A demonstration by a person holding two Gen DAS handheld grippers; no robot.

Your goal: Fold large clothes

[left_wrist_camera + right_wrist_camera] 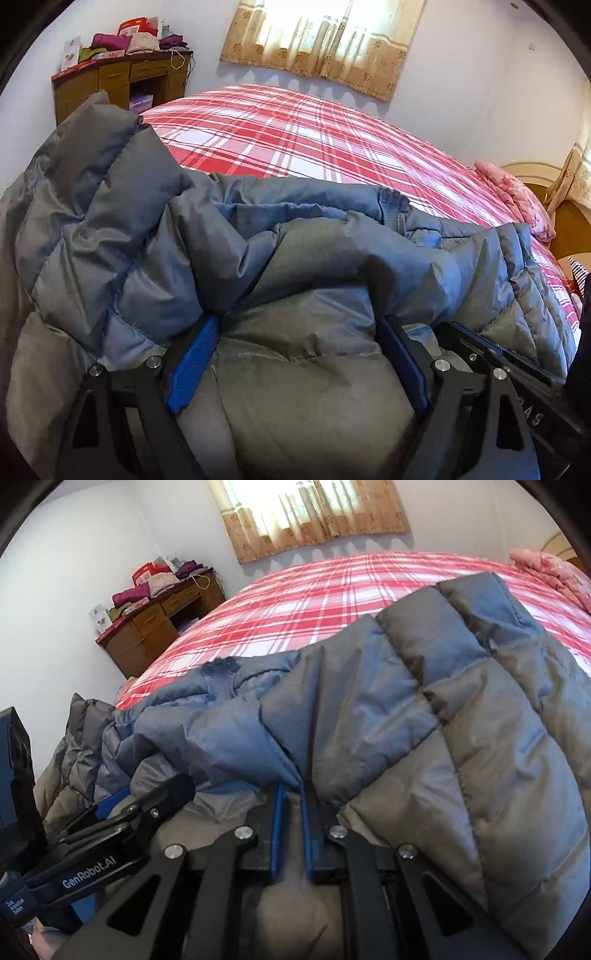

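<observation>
A large grey-blue quilted down jacket (258,258) lies bunched on a bed with a red plaid sheet (295,136). In the left wrist view my left gripper (295,321) is open, its blue-padded fingers (192,365) spread wide with a puffy fold of the jacket between them; the fingertips are buried under the fabric. In the right wrist view the jacket (424,731) drapes over my right gripper (291,794), whose blue pads (277,830) stand close together, shut on a fold of the jacket. The left gripper (122,812) shows at the lower left of that view.
A wooden desk (122,85) piled with folded clothes and boxes stands in the far left corner. A curtained window (321,40) is on the back wall. A pink floral quilt (517,199) and a wooden headboard (569,229) are at the right end of the bed.
</observation>
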